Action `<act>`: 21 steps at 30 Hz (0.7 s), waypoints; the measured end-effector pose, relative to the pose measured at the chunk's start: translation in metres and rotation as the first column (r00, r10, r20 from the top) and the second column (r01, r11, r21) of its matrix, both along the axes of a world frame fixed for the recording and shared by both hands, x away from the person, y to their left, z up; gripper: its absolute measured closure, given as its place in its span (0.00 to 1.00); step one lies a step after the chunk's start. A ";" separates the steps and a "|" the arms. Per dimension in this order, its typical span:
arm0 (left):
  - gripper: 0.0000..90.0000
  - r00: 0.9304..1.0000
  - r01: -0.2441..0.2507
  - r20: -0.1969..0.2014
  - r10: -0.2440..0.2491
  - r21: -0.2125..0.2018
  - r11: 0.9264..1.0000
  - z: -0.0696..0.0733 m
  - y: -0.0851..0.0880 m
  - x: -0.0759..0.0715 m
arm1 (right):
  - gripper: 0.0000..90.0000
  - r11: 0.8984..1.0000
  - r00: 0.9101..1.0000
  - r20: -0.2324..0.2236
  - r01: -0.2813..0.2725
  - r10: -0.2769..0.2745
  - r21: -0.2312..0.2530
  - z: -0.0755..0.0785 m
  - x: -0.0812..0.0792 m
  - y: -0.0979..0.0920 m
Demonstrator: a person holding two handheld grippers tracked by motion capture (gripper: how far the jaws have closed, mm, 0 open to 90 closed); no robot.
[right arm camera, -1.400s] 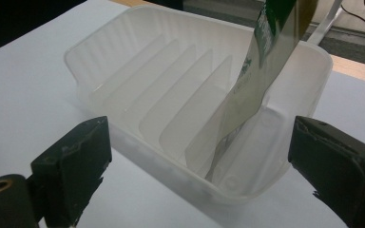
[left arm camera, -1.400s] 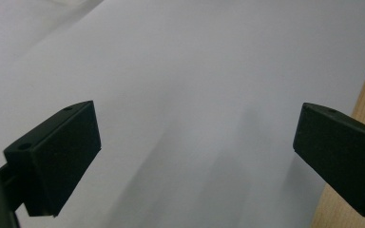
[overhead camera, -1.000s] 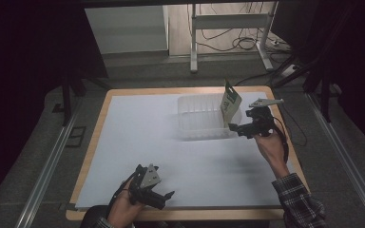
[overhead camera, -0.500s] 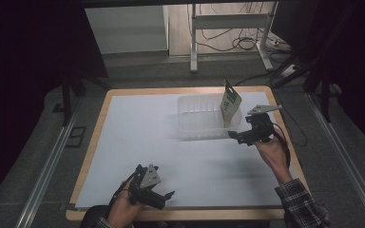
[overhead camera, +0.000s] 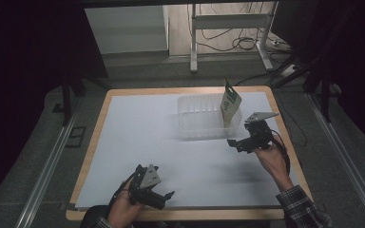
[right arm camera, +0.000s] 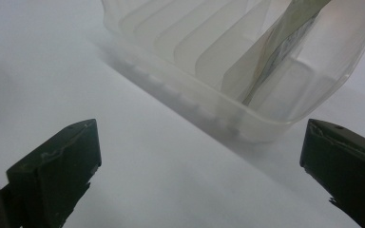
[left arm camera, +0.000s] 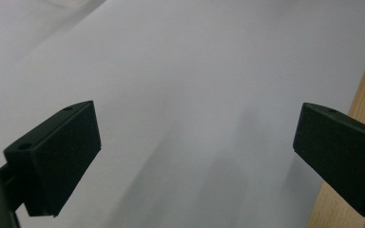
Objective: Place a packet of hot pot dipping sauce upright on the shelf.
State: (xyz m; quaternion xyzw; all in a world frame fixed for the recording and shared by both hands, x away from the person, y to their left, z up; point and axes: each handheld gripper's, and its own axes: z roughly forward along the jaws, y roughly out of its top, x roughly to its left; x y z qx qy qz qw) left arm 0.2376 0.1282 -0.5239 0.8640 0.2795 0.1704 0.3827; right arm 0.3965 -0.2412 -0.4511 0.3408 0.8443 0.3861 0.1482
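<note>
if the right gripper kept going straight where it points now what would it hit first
Most likely the near wall of the clear plastic tub, which lies straight ahead of the open right gripper. The packet stands inside, behind that wall. Depth is hard to judge.

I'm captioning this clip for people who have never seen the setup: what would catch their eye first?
Probably the green-and-white packet standing tilted at the right end of the clear plastic container, at the far right of the white table. Next, the right gripper just in front of that container, jaws open and empty. The left gripper sits open near the table's front edge.
</note>
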 end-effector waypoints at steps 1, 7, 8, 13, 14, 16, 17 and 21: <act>0.02 1.000 0.001 -0.001 -0.001 0.000 1.000 0.000 0.000 0.000 | 0.00 1.000 1.000 -0.002 -0.001 0.001 0.000 -0.001 -0.001 0.000; 0.02 1.000 0.001 0.000 -0.001 0.000 1.000 0.000 0.000 0.000 | 0.00 1.000 1.000 0.003 -0.017 0.017 0.004 0.000 -0.008 -0.003; 0.02 1.000 0.001 -0.001 -0.001 0.000 1.000 0.000 0.000 0.000 | 0.00 1.000 1.000 0.005 -0.017 0.017 0.006 0.000 -0.010 -0.003; 0.02 1.000 0.002 -0.001 -0.002 -0.002 1.000 0.000 0.000 0.000 | 0.00 1.000 1.000 0.014 -0.024 0.023 0.016 0.002 -0.019 -0.004; 0.02 1.000 0.002 0.000 -0.002 -0.003 1.000 0.000 0.000 0.000 | 0.00 1.000 1.000 0.013 -0.027 0.027 0.016 0.002 -0.021 -0.004; 0.02 1.000 0.002 0.001 -0.002 -0.005 1.000 0.000 0.000 0.000 | 0.00 0.999 0.999 0.012 -0.033 0.033 0.017 0.001 -0.025 -0.005; 0.02 1.000 0.003 0.000 -0.003 -0.006 1.000 0.000 0.000 0.000 | 0.00 0.999 0.999 0.008 -0.038 0.038 0.013 0.000 -0.029 -0.005; 0.02 1.000 0.004 -0.002 -0.004 -0.008 1.000 0.000 0.000 0.000 | 0.00 0.999 0.999 -0.005 -0.045 0.045 0.008 -0.003 -0.035 -0.006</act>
